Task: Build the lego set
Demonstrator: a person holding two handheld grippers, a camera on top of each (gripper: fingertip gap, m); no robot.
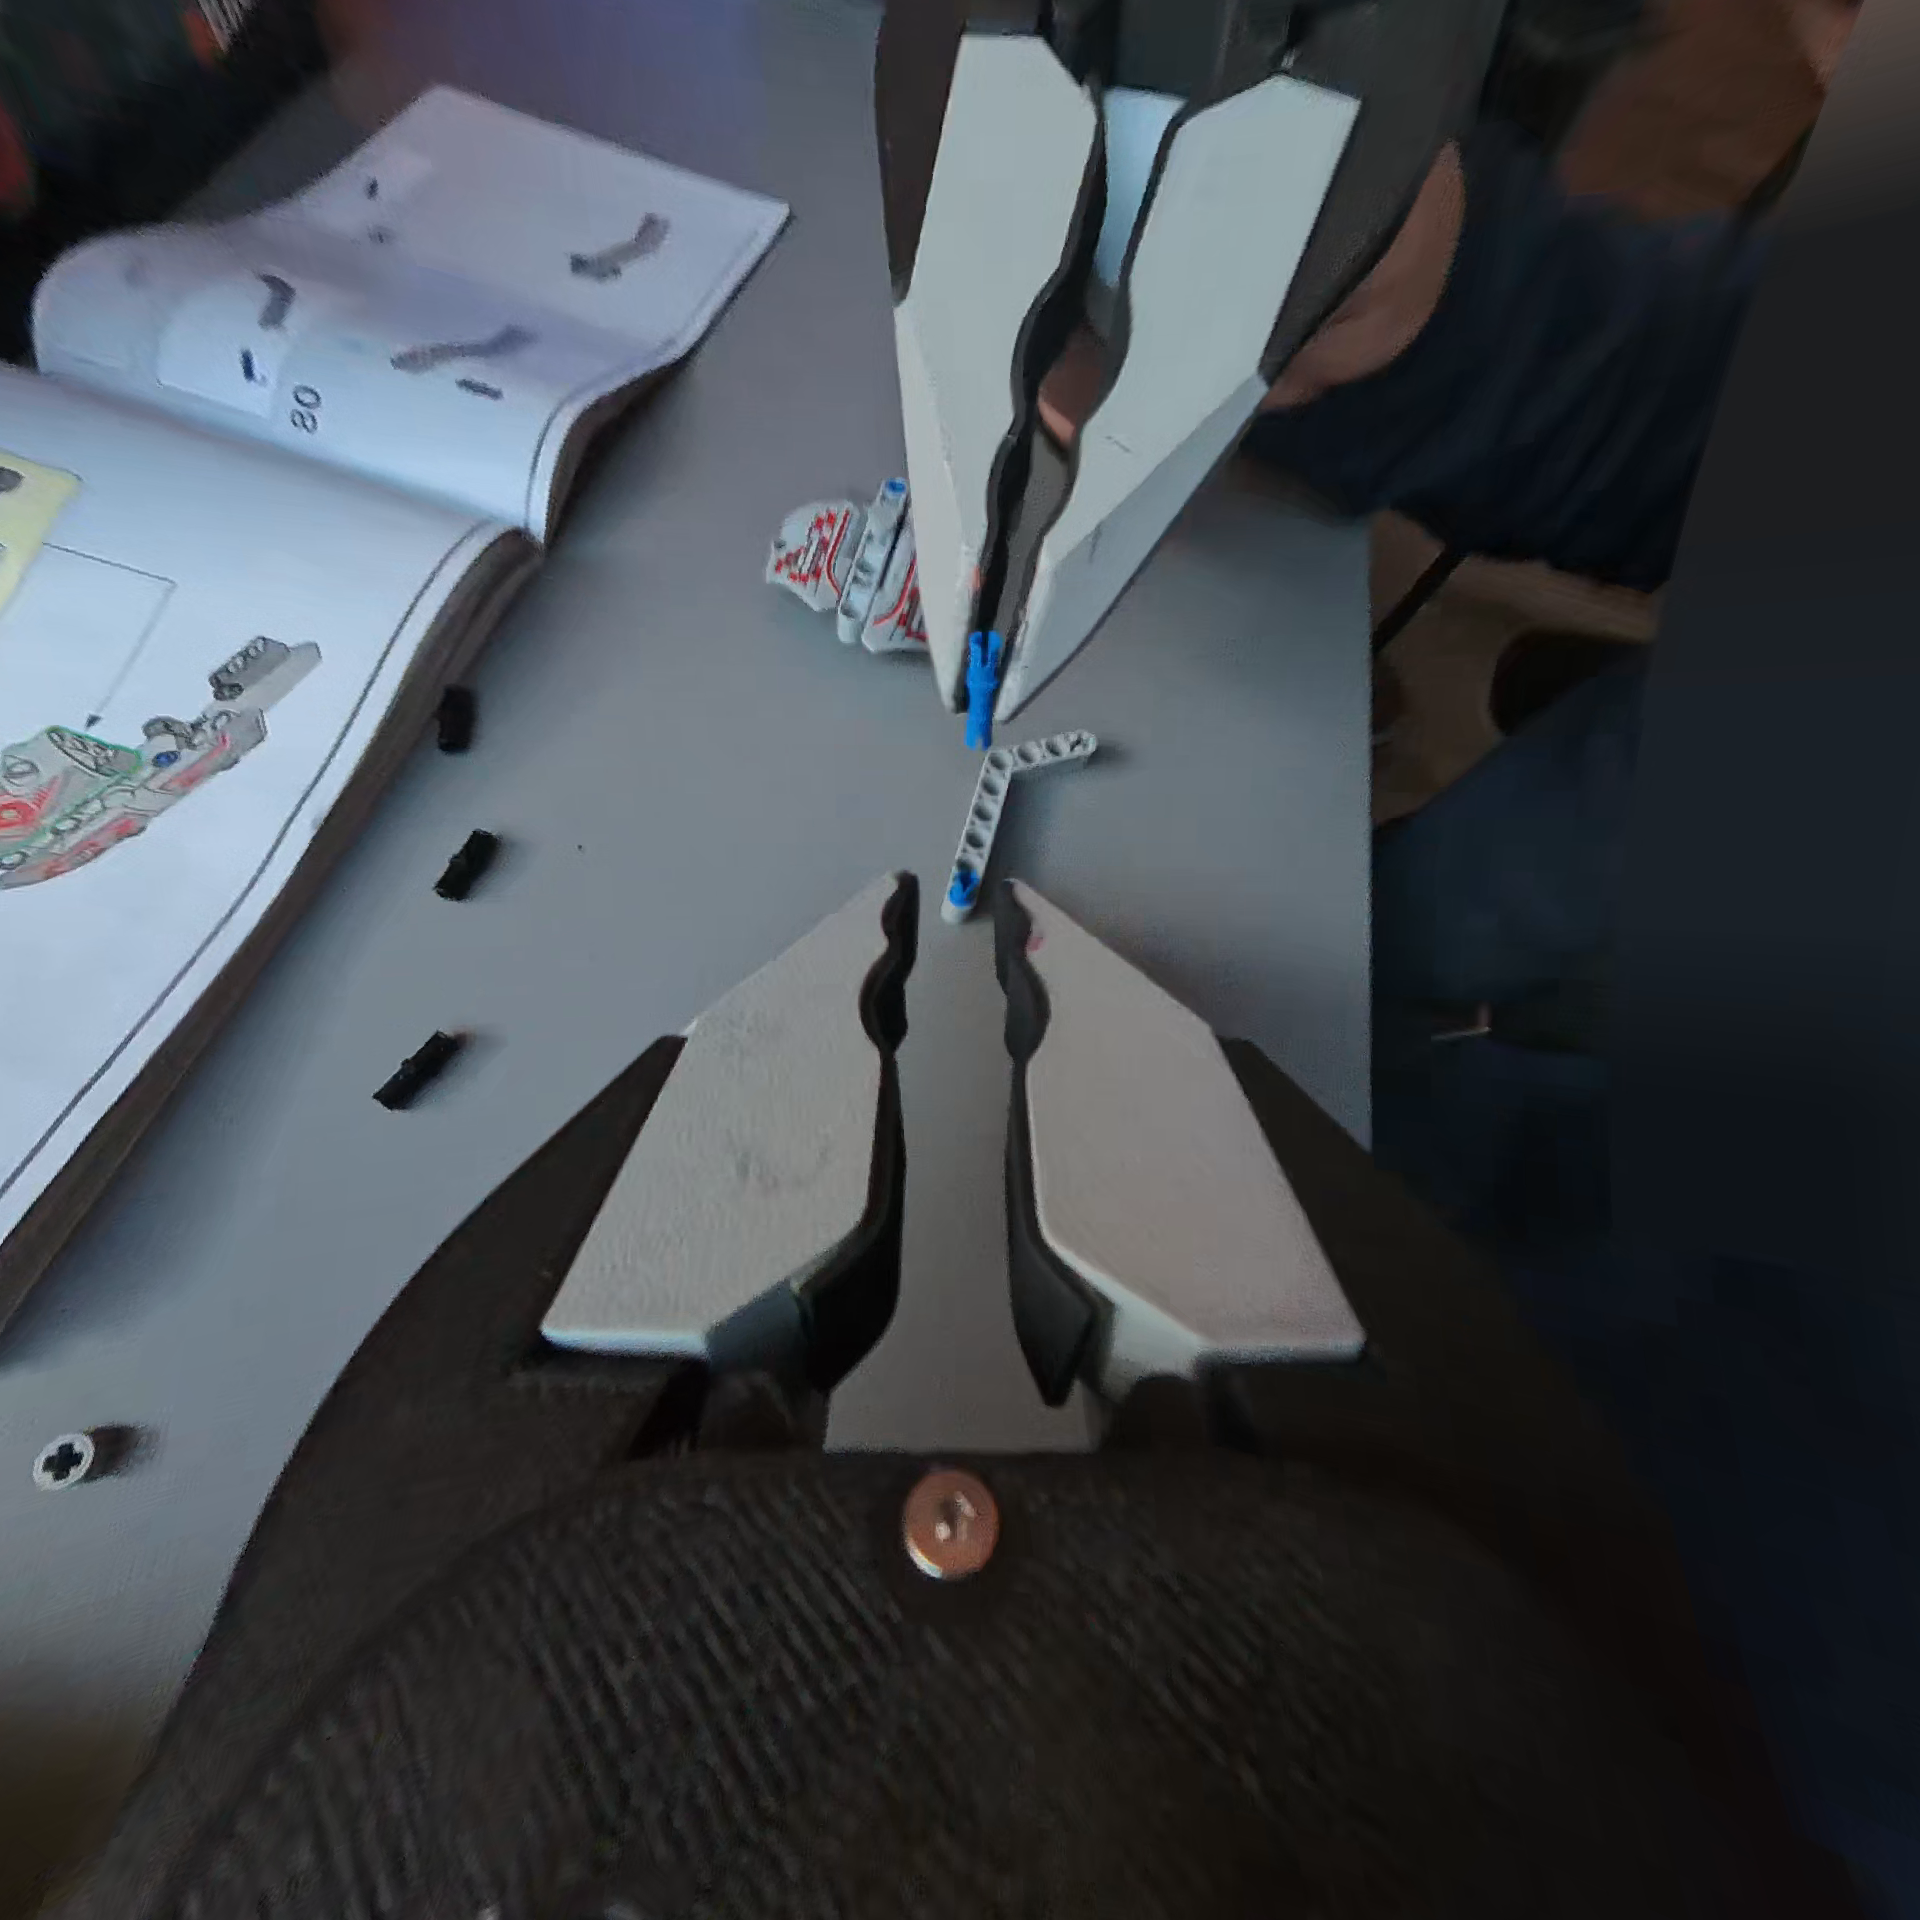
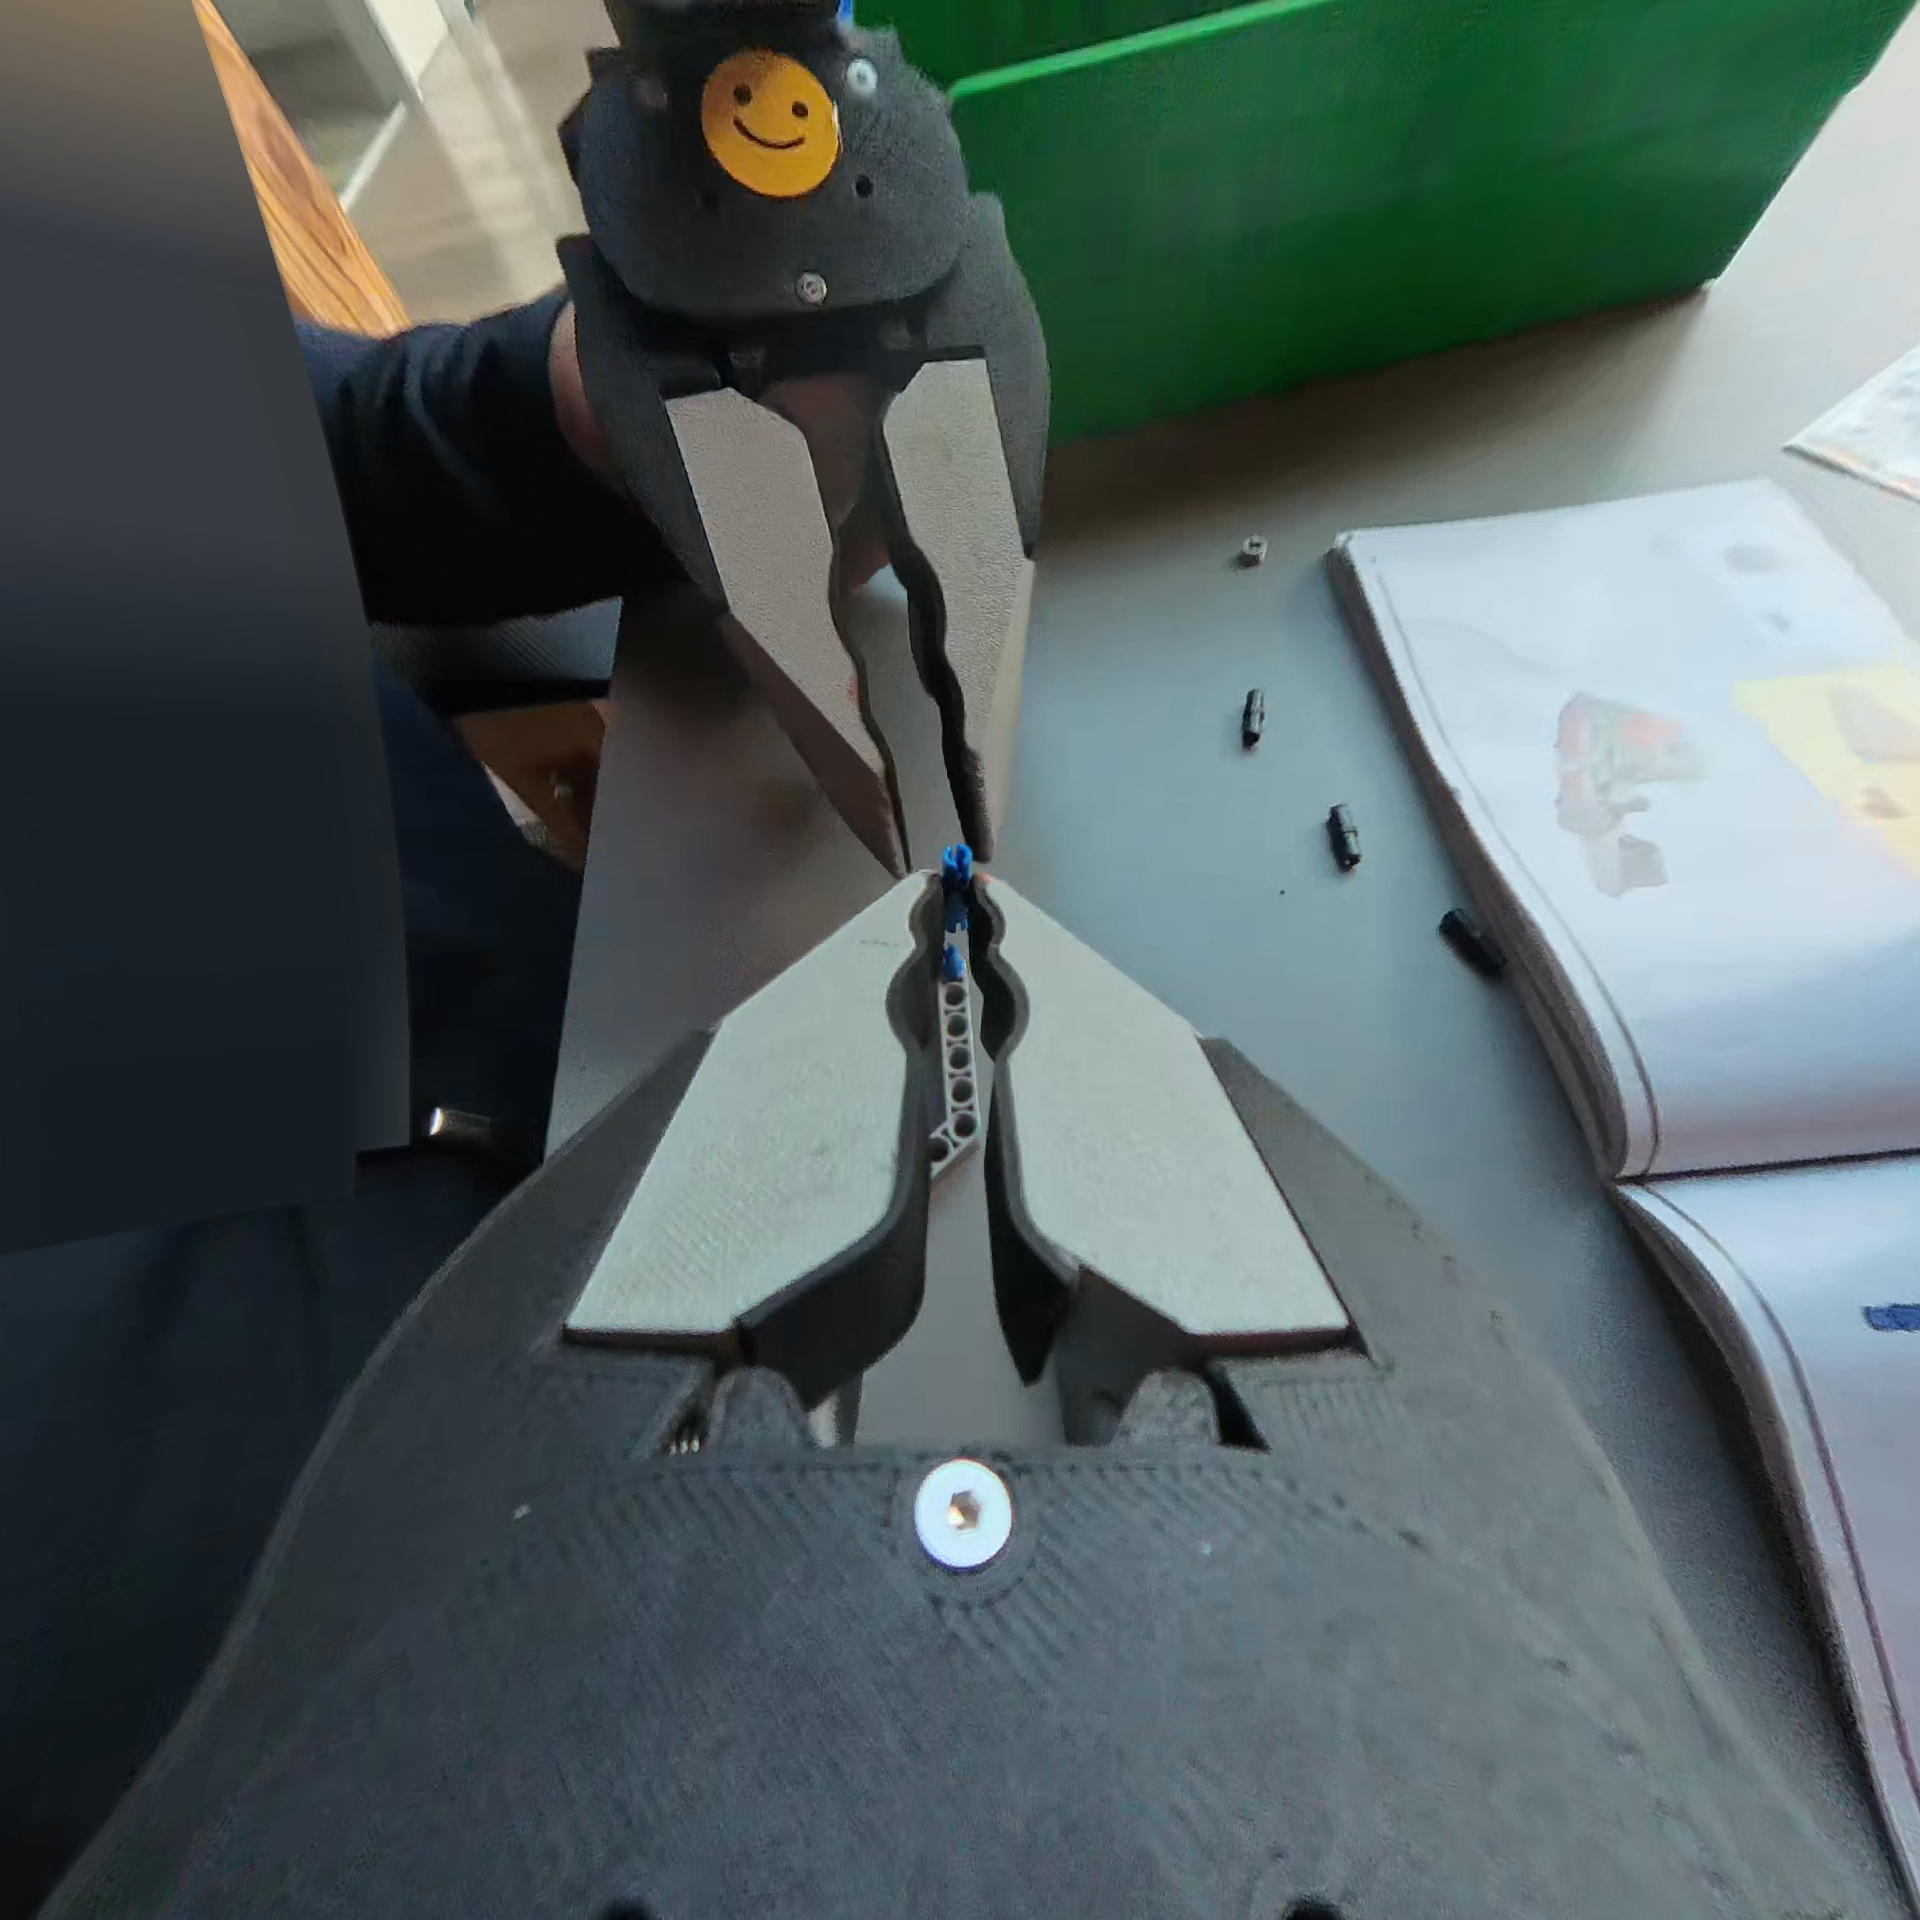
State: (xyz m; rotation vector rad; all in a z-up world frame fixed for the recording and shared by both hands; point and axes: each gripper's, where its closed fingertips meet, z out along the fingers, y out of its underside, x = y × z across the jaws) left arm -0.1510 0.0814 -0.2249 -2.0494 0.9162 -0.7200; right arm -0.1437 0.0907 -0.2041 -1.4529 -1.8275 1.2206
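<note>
Left gripper (image 1: 956, 894) open; right gripper (image 1: 982, 707) pinches blue pin (image 1: 981, 691) (half hidden).

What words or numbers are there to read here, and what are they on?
Instruction booklet: one printed page number, which I won't repeat; the other print is blurred.
Yellow disc on the left gripper: a smiley face, no words.
Grey panel with red markings: nothing readable.

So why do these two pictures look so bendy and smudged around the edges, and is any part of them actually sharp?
Left wrist view: wide-angle lens bends the instruction booklet, whose pages are smeared; the grey beam and blue pin in the middle are fairly crisp; right side falls into dark. Right wrist view: the green panel is soft, the left edge masked by a dark patch; light is dim and even, without glare.
</note>
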